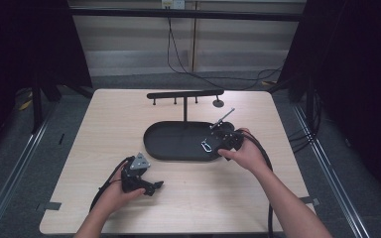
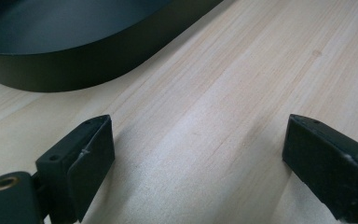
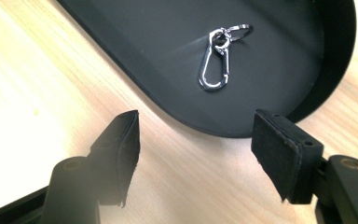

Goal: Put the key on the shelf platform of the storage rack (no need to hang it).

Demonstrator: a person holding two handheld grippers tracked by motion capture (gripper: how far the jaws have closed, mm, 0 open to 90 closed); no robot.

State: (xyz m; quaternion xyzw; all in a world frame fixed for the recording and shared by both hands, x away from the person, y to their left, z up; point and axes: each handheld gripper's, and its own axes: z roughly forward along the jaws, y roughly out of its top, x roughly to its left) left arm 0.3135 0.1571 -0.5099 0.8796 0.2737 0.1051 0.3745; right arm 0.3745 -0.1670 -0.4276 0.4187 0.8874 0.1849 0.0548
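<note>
**Clip's in the tray, right gripper's closest**

Since the clip [image 3: 216,60] lies loose in the tray [image 3: 279,88], long axis pointing nearly straight away from my right gripper [image 3: 196,140], I'd reach forward. Its jaws gape wide, empty. My left gripper [image 2: 196,154], also open and empty, sits farther off on the table [image 2: 242,84].

light: even overhead, dim dark surround | glare — tabletop [image 3: 23,88] washed pale | jaws softly blurred
</note>
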